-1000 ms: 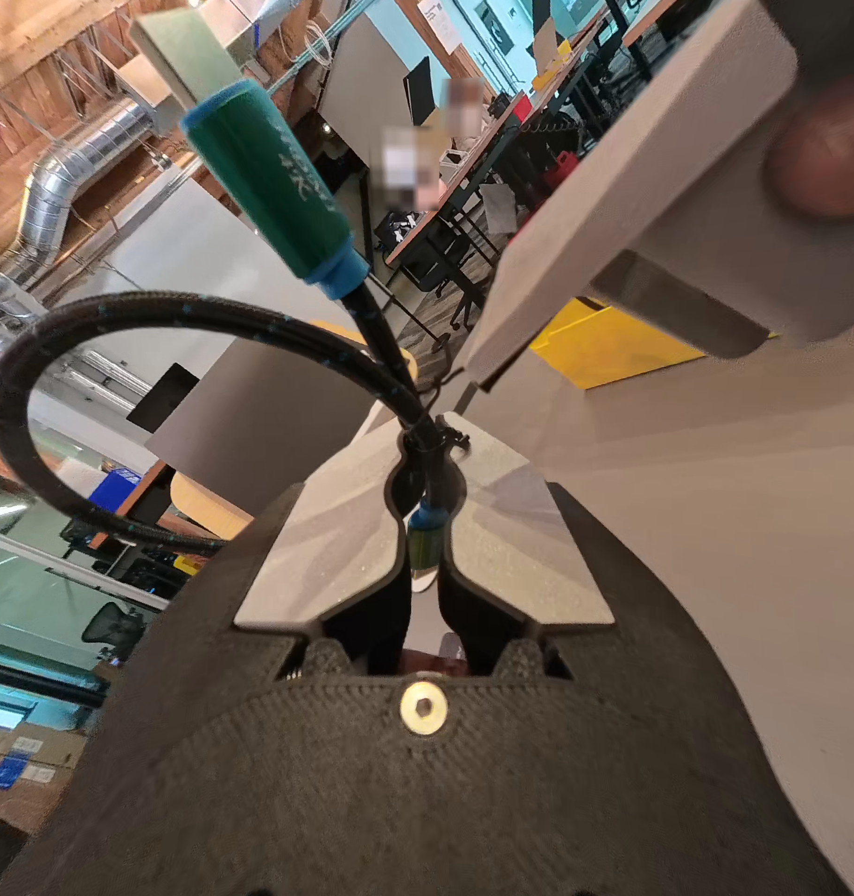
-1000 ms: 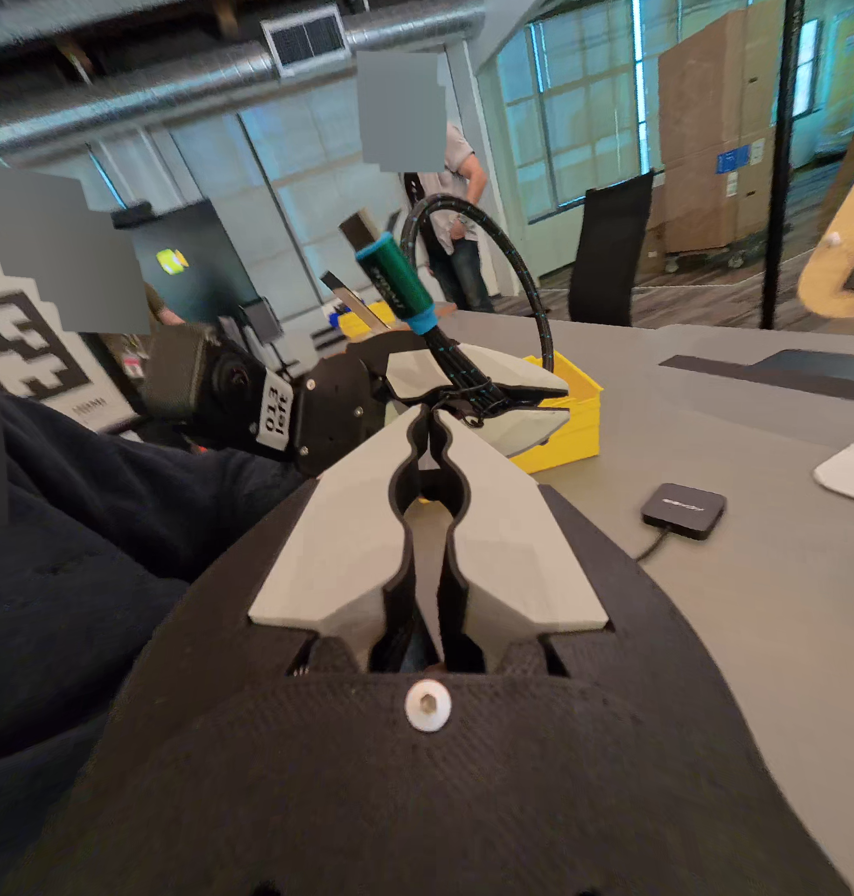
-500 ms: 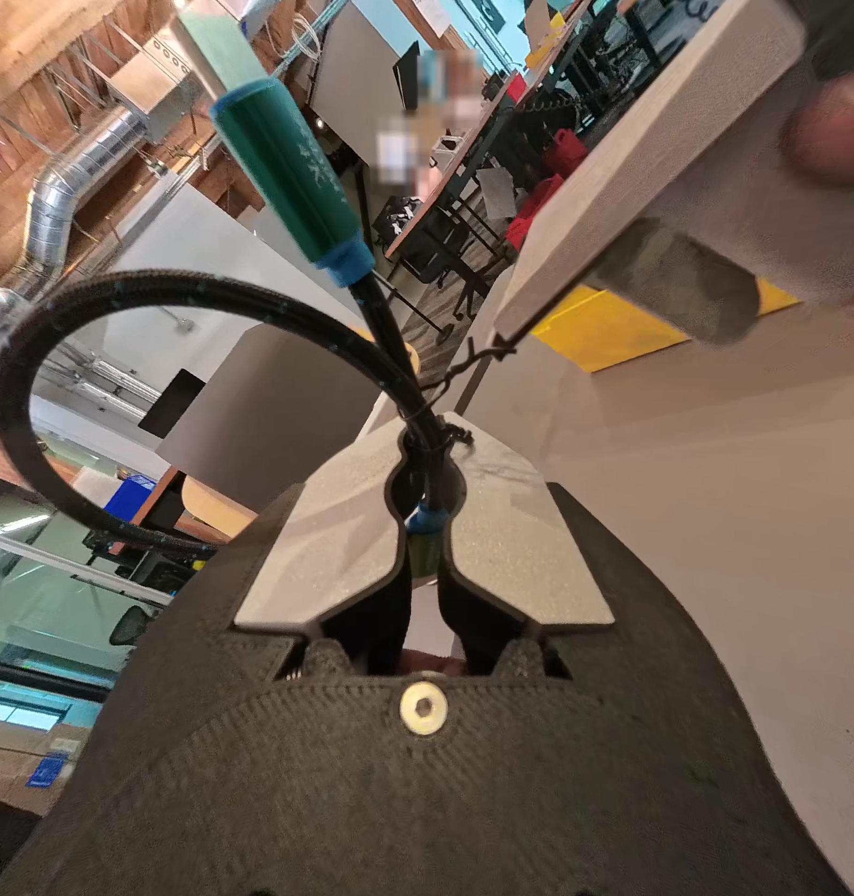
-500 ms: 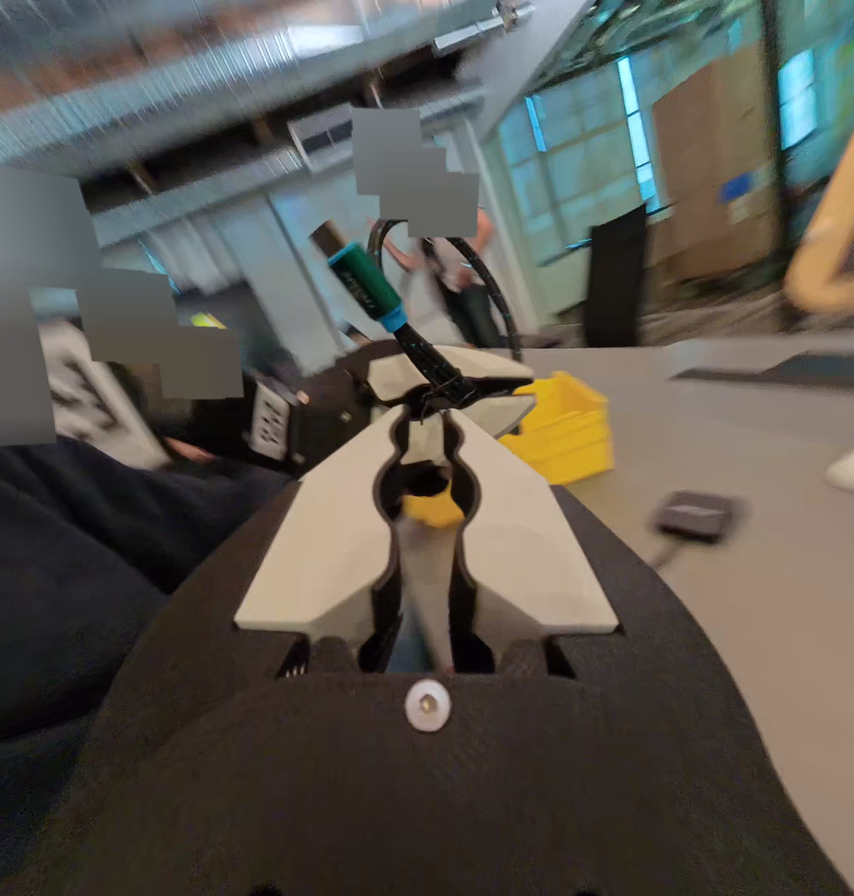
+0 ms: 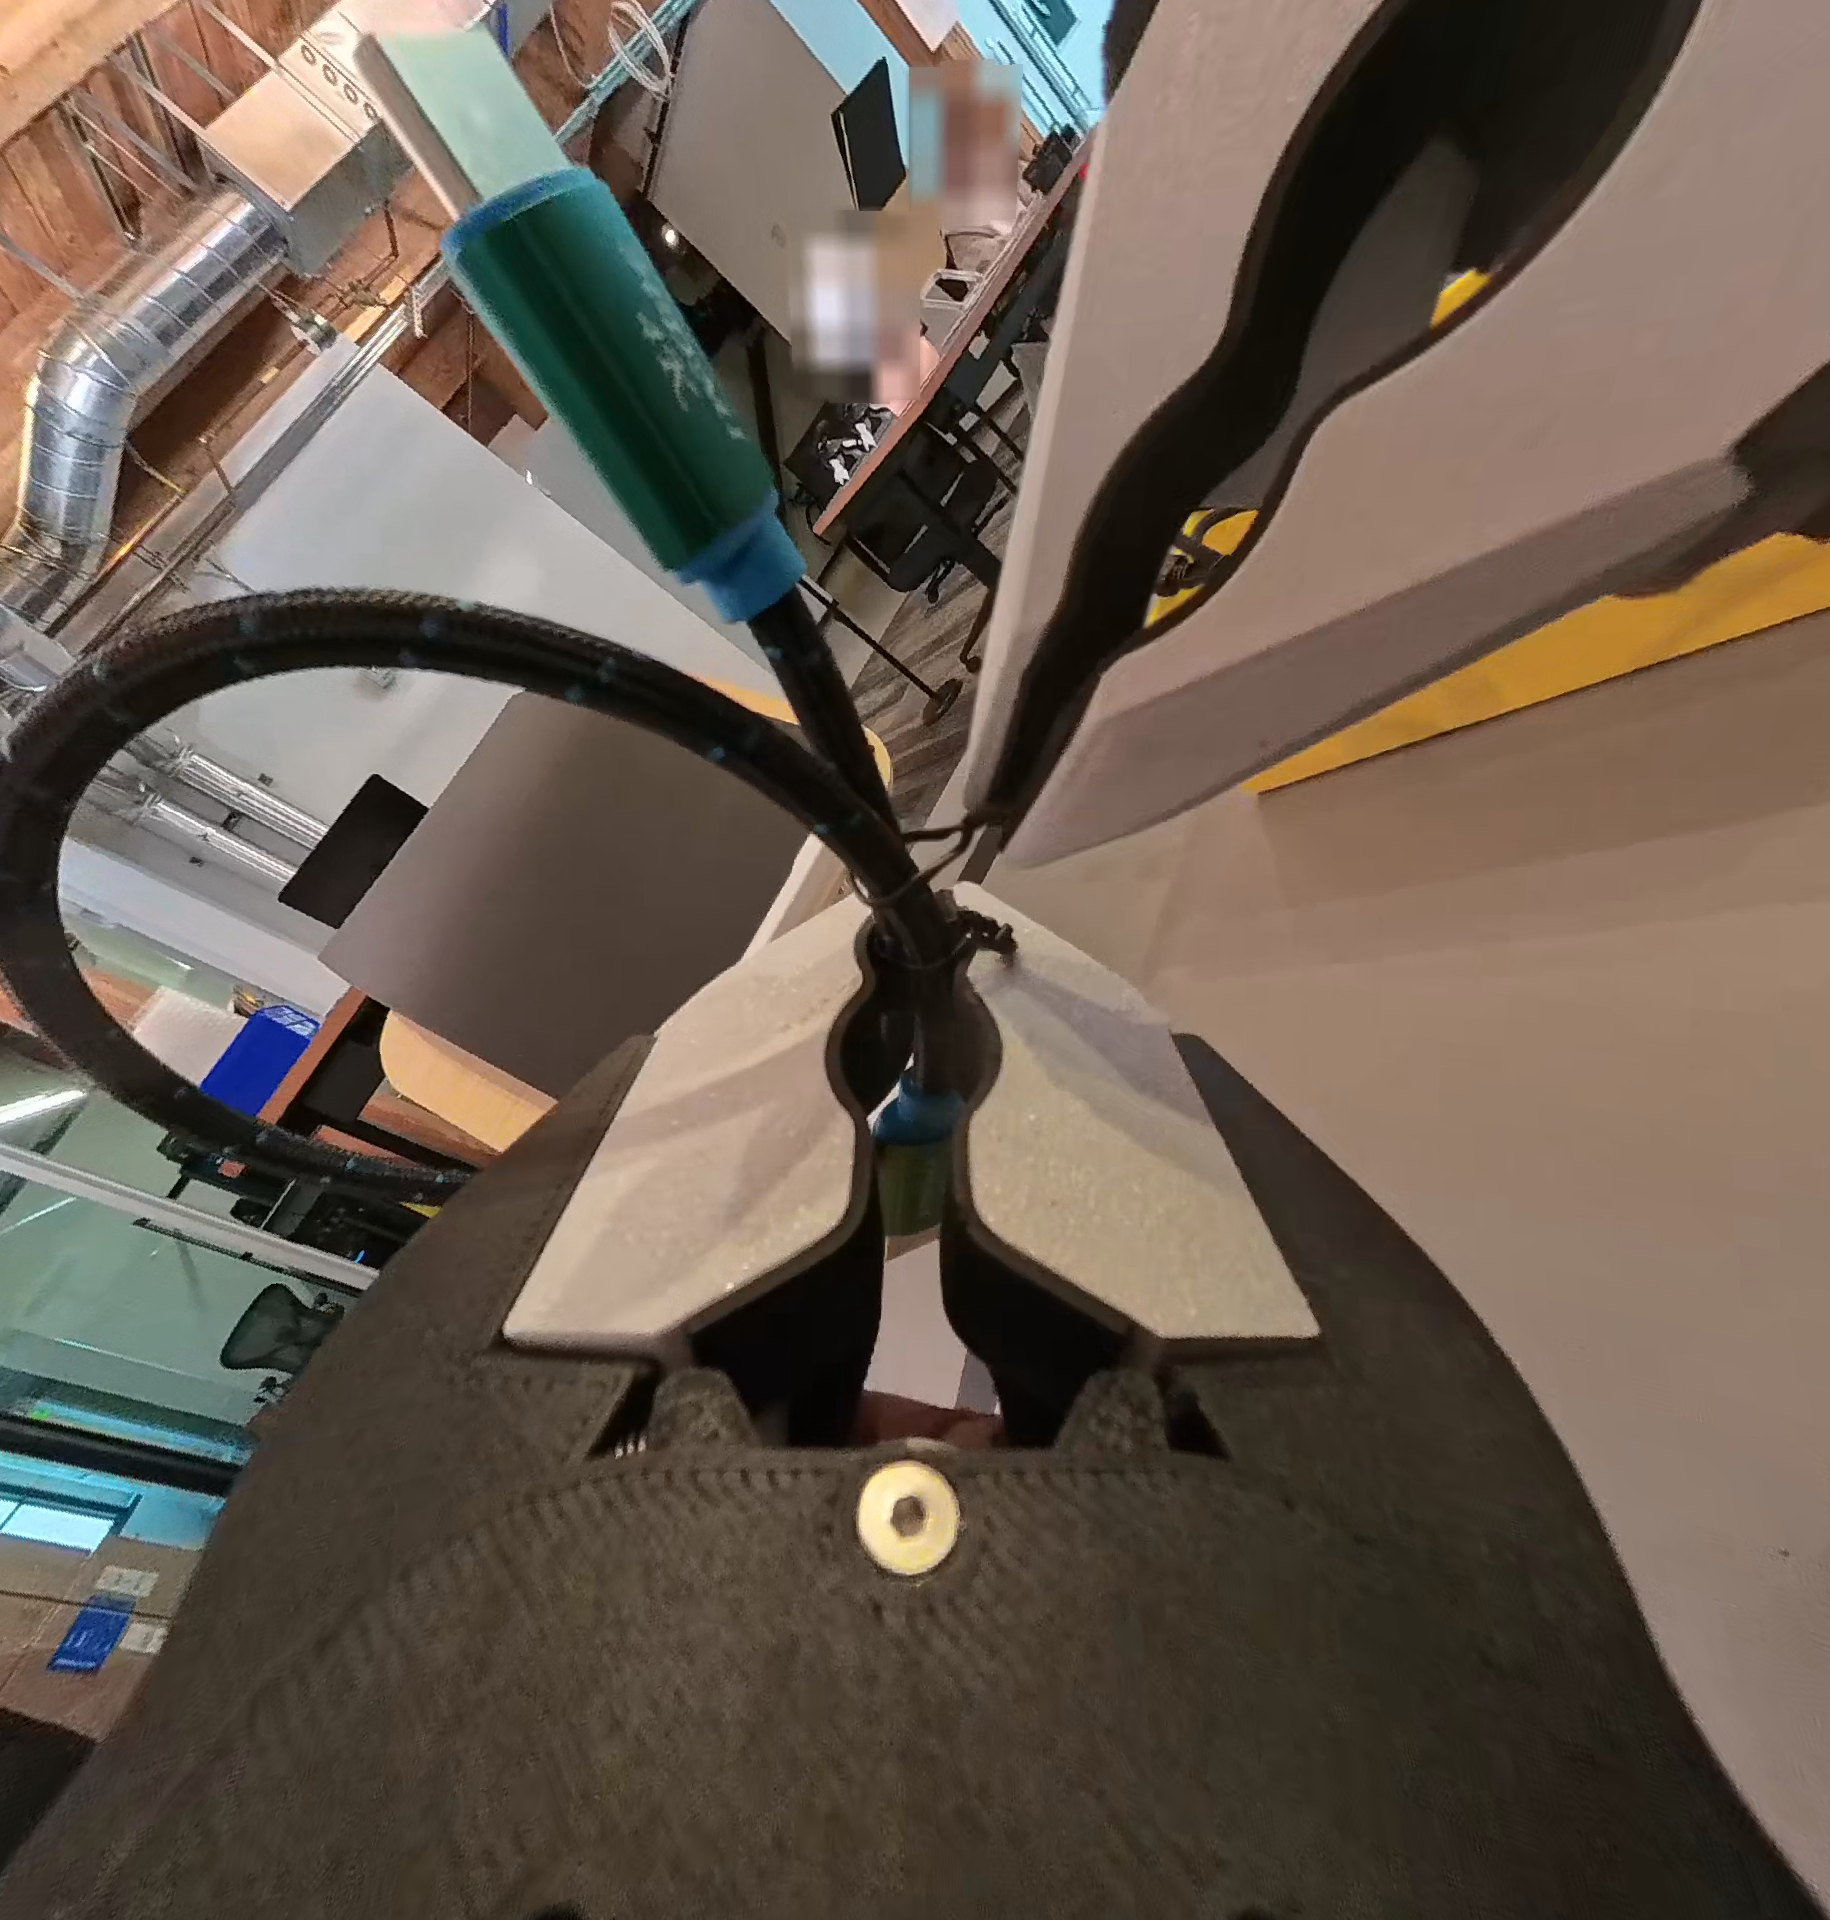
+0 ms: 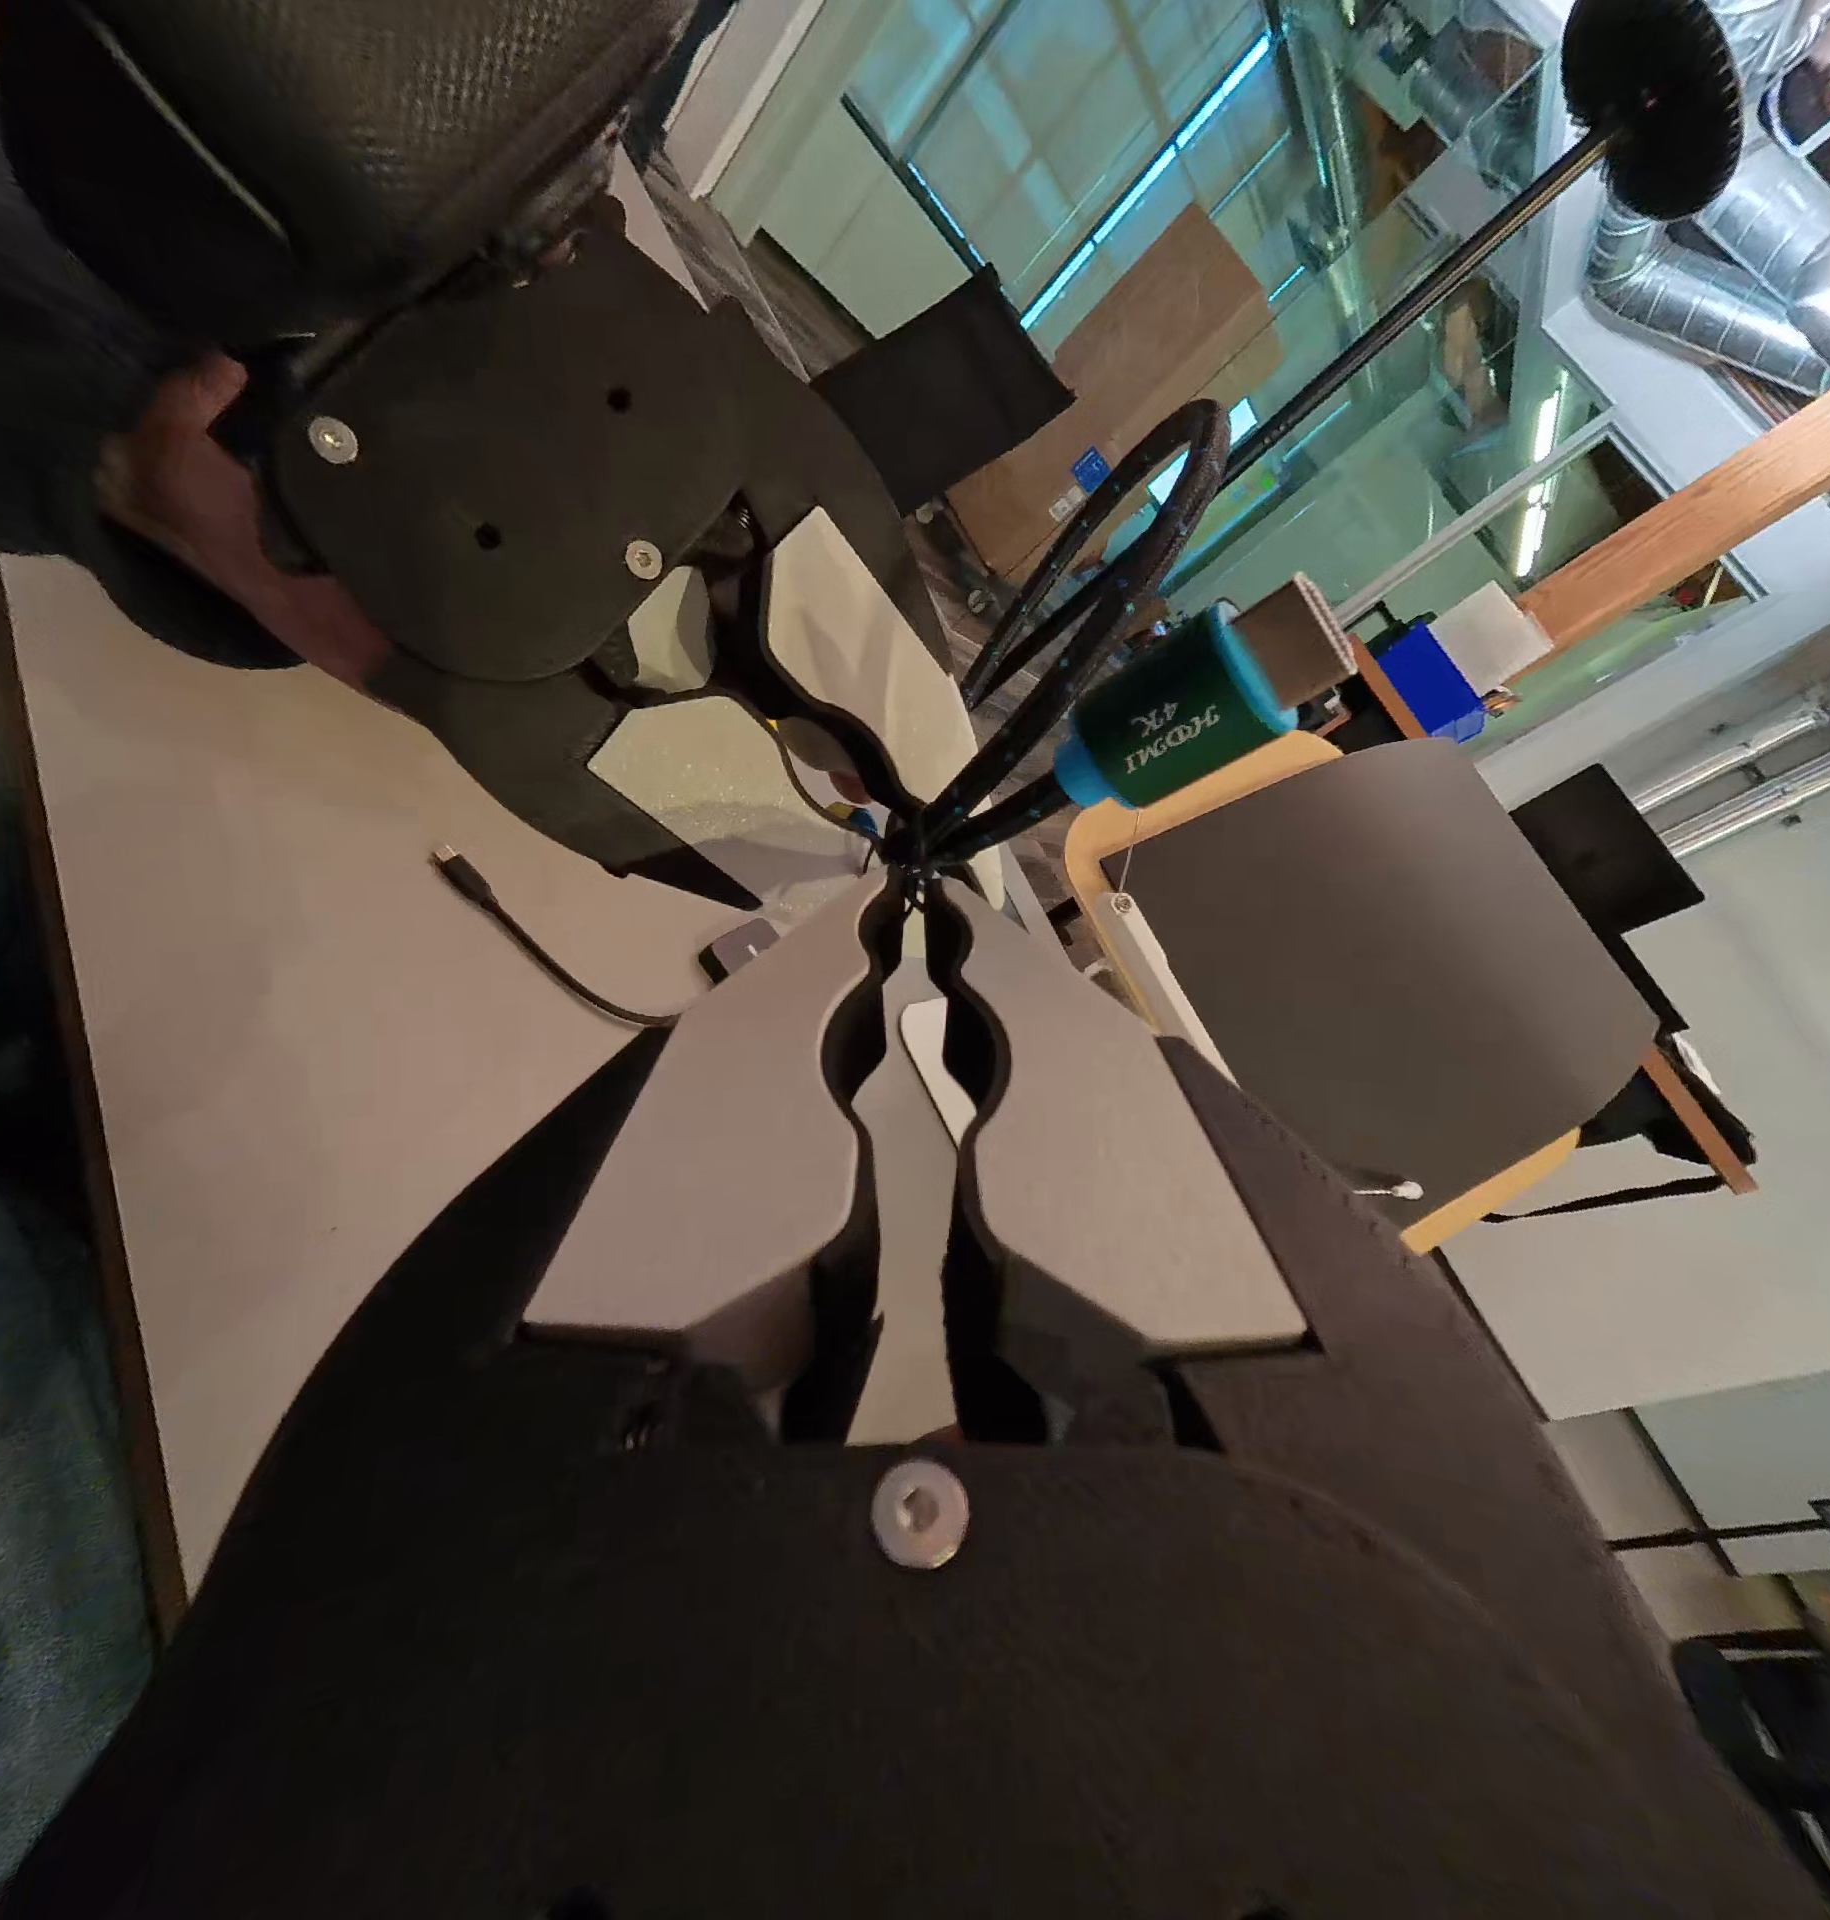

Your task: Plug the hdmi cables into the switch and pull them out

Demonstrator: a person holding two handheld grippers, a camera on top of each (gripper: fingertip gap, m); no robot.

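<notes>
Here, one braided HDMI cable (image 5: 267, 644) and two claws fill both wrist views. The left claw (image 5: 916, 940) is clenched on the cable where its strands are bound by a thin black tie, and the cable curls away from the tips in a single loop to the left. Two green plugs with blue collars can be counted: one plug (image 5: 620, 374) stands free above the fingers, metal tip upward, while a second plug (image 5: 911, 1174) sits wedged low in the gap between the pale pads, mostly hidden by them.

The right claw (image 6: 916, 904) meets the left claw tip to tip at the tied bundle; its pads stand only narrowly apart, and whether they actually pinch the tie cannot be told. In the left wrist view that right claw is cut off by the frame's upper right corner.

On the grey counter (image 6: 298, 935) lie one small dark box, the switch (image 6: 734, 948), largely hidden behind the right claw's finger, and its thin black lead (image 6: 537, 961) ending in a loose connector. The cable is held in the air, apart from the switch, and neither plug is seated in it. A yellow bin (image 5: 1513, 665) shows only as a strip behind the right claw. Part of a hand (image 6: 236, 540) grips the left claw's body; blurred patches cover figures in the distance.
</notes>
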